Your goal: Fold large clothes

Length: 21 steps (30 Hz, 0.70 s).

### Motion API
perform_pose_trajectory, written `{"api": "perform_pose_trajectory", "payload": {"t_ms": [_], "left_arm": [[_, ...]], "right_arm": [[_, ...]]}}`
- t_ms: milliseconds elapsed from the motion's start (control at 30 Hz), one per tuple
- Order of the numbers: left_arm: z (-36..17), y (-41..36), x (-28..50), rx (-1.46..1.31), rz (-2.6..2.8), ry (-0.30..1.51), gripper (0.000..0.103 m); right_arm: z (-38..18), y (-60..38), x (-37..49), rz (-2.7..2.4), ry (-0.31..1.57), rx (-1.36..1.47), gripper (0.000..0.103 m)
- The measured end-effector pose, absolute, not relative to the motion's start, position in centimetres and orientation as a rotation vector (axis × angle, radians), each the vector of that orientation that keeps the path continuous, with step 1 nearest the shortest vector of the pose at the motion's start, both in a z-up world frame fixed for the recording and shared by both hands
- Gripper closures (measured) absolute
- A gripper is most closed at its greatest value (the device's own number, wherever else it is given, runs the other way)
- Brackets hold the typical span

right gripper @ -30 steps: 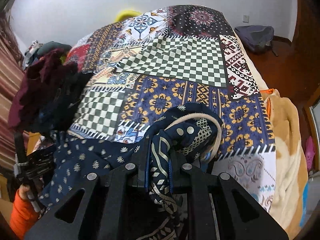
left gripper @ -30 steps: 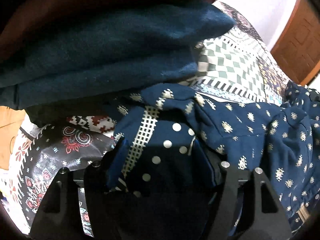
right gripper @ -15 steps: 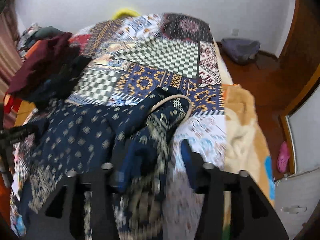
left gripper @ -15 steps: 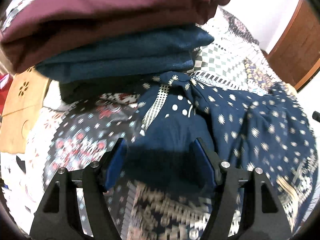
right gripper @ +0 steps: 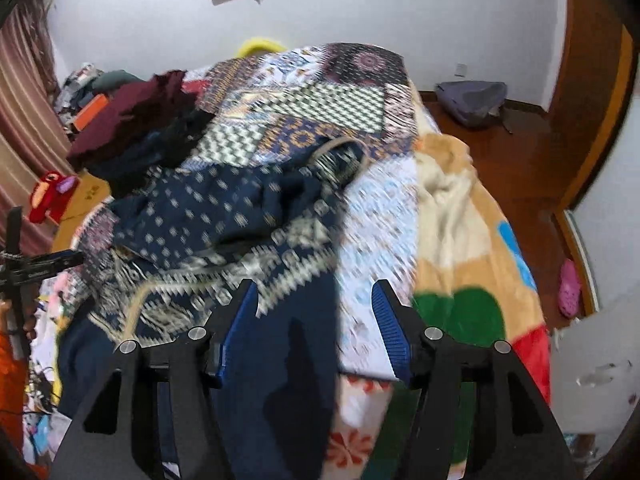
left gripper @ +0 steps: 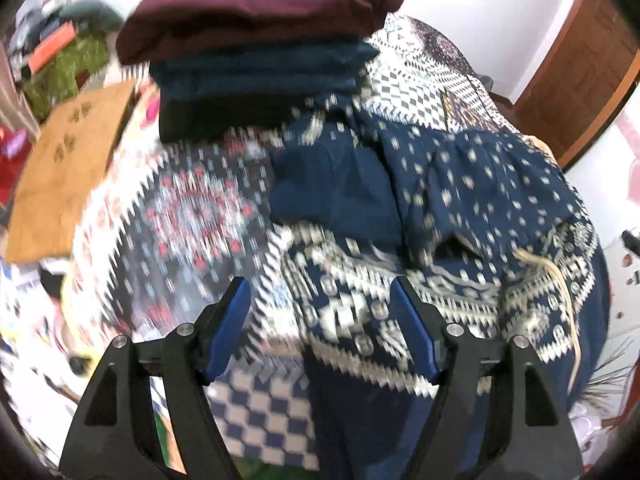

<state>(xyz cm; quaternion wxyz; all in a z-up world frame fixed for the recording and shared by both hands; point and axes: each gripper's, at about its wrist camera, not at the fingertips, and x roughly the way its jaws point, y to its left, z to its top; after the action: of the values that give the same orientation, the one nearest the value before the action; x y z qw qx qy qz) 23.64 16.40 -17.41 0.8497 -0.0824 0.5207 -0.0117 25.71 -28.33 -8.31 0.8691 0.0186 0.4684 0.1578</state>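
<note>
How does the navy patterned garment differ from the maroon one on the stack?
The navy patterned garment lies spread and rumpled across the patchwork bedspread; the maroon garment is folded. The navy one carries pale dots and a banded border; the maroon one is plain. The navy one lies directly on the bedspread; the maroon one tops a stack of dark folded clothes. Both rest on the same bed, and neither is in a claw.

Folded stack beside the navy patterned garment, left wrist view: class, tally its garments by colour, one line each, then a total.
Maroon garment: 1
Dark blue garment: 1
Black garment: 1
Total: 3
</note>
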Motion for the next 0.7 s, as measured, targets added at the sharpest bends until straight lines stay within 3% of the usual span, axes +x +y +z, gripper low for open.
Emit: {"api": "perform_pose_trajectory", "payload": {"t_ms": [433, 533, 567, 600, 633, 700], "left_arm": [[-22.8, 16.5, 17.2, -0.403, -0.079, 1.181, 0.031], [-22.6, 15.9, 16.2, -0.447, -0.142, 1.170, 0.034], [-22.5, 15.6, 16.0, -0.443, -0.149, 1.164, 0.039], [-22.2, 15.3, 15.8, -0.436, -0.164, 1.156, 0.055], [-21.8, 14.9, 15.6, -0.426, -0.174, 1.147, 0.073], [-20.7, 14.5, 15.7, -0.390, -0.172, 1.131, 0.096]], "right_arm": [[-14.2, -28.8, 22.5, 0.370, 1.084, 0.182, 0.045], [-14.0, -28.4, 22.3, 0.346, 1.054, 0.183, 0.052], [-13.8, -28.3, 22.2, 0.344, 1.047, 0.179, 0.063], [-13.4, -28.3, 22.1, 0.346, 1.035, 0.170, 0.082], [-13.0, -28.3, 22.0, 0.368, 1.024, 0.173, 0.091], [-12.5, -28.4, 22.2, 0.432, 1.033, 0.217, 0.096]]}}
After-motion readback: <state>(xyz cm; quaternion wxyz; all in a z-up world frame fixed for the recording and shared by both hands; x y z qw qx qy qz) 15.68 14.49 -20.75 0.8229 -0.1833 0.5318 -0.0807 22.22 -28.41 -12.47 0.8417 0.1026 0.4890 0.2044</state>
